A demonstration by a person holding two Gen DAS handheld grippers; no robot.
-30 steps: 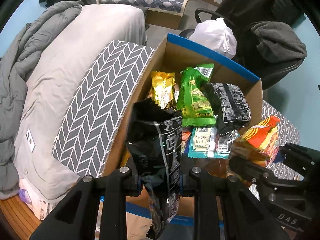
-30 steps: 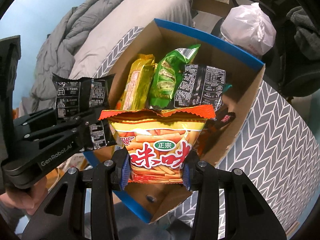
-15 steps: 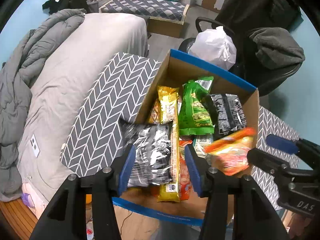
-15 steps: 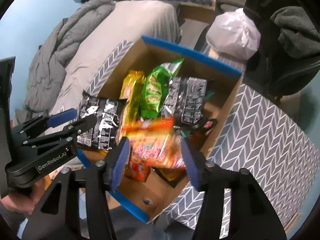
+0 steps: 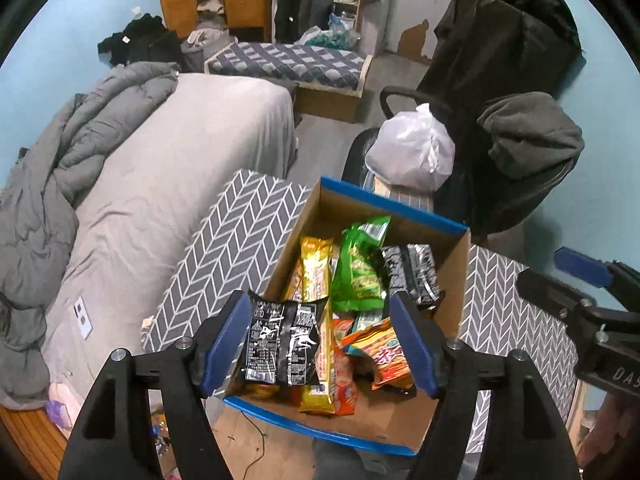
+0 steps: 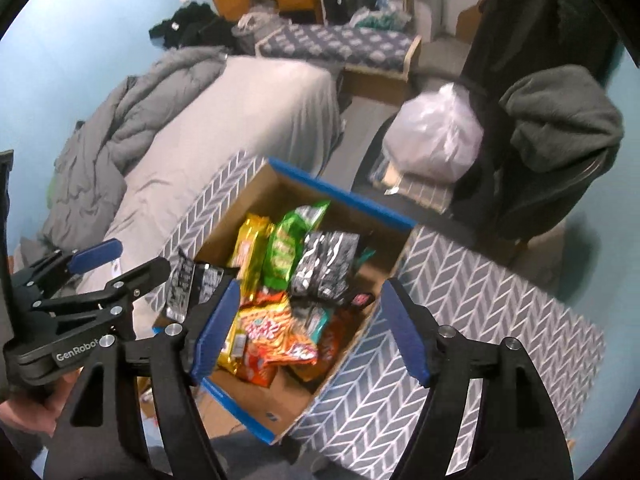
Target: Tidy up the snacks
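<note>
A cardboard box with a blue rim [image 5: 460, 276] [image 6: 280, 184] sits on a grey chevron surface and holds several snack bags. A black snack bag [image 5: 282, 342] [image 6: 192, 284] lies at the box's near left corner. An orange snack bag [image 5: 384, 356] [image 6: 276, 336] lies in the front of the box. Behind them stand a yellow pack [image 5: 316, 268], a green bag [image 5: 358, 268] and another black bag [image 5: 412, 276]. My left gripper [image 5: 320, 344] is open and empty above the box. My right gripper [image 6: 308, 328] is open and empty above it too.
The grey chevron surface [image 5: 228, 248] [image 6: 480, 320] flanks the box on both sides. A bed with a grey duvet [image 5: 120, 168] lies to the left. An office chair with a white plastic bag [image 5: 412, 152] and dark clothes [image 5: 528, 136] stands behind.
Both grippers opened and let go of their bags. The black bag and the orange bag dropped into the box. Both grippers pulled up and back from it.
</note>
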